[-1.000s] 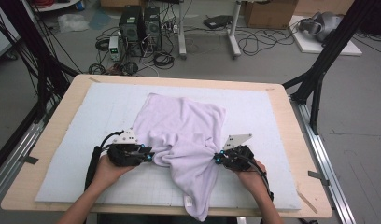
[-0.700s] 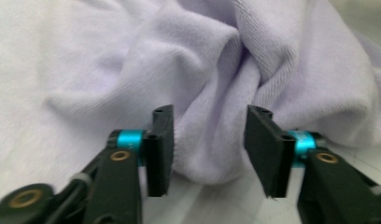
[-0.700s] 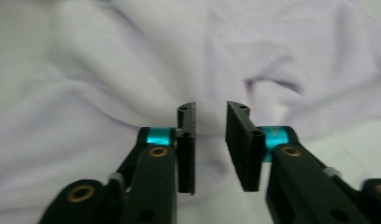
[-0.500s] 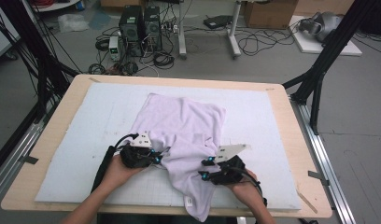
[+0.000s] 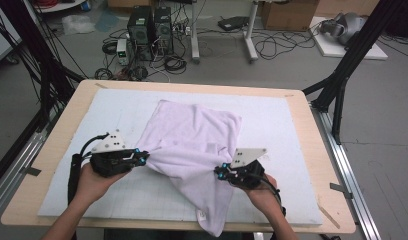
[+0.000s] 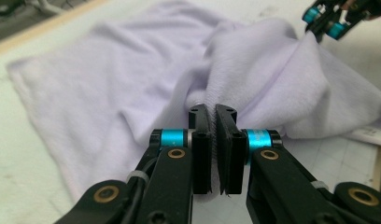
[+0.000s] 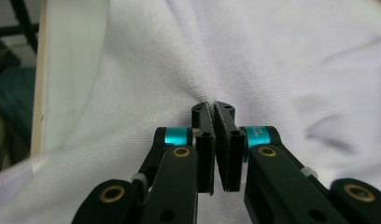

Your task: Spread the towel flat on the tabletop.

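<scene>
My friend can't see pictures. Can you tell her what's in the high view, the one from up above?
A person's two hands each hold a black gripper, and both pinch a pale purple cloth spread on a white mat on a wooden table. The left gripper grips its left edge and the right gripper its right edge, bunching it between them. One corner hangs over the near table edge.

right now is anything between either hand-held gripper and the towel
Nothing visible. The left hand-held gripper and the right hand-held gripper each already pinch a fold of the lilac towel, jaws shut on the cloth.

Rumpled lilac towel [image 5: 192, 140] pinched at both sides.
</scene>
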The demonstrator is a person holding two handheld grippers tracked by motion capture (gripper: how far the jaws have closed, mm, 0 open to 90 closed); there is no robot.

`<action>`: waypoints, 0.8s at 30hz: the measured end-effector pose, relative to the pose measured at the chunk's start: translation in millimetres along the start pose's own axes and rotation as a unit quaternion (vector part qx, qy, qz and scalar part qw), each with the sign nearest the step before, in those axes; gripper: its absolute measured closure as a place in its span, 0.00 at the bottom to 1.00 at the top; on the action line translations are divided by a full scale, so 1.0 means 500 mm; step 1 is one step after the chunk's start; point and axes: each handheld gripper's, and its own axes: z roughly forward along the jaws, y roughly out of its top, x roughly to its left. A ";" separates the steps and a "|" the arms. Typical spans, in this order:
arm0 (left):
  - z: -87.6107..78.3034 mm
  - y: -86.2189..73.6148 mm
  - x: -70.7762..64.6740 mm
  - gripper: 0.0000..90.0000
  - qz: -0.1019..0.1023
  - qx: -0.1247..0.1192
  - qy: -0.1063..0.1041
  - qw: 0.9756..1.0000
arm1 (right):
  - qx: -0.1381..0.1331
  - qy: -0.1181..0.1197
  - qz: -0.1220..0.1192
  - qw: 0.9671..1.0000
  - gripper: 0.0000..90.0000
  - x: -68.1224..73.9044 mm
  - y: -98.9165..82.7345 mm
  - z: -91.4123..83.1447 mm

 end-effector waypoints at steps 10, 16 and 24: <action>0.162 0.023 0.097 0.94 -0.050 0.052 0.065 0.995 | 0.044 -0.068 0.040 0.996 0.97 -0.152 0.029 0.048; 0.220 -0.009 0.128 0.83 -0.067 0.095 0.045 0.992 | 0.061 -0.056 0.079 0.993 0.90 -0.191 -0.007 0.085; 0.110 -0.012 0.107 0.58 -0.061 0.036 0.051 0.996 | 0.012 -0.042 0.070 0.997 0.69 -0.141 -0.017 0.006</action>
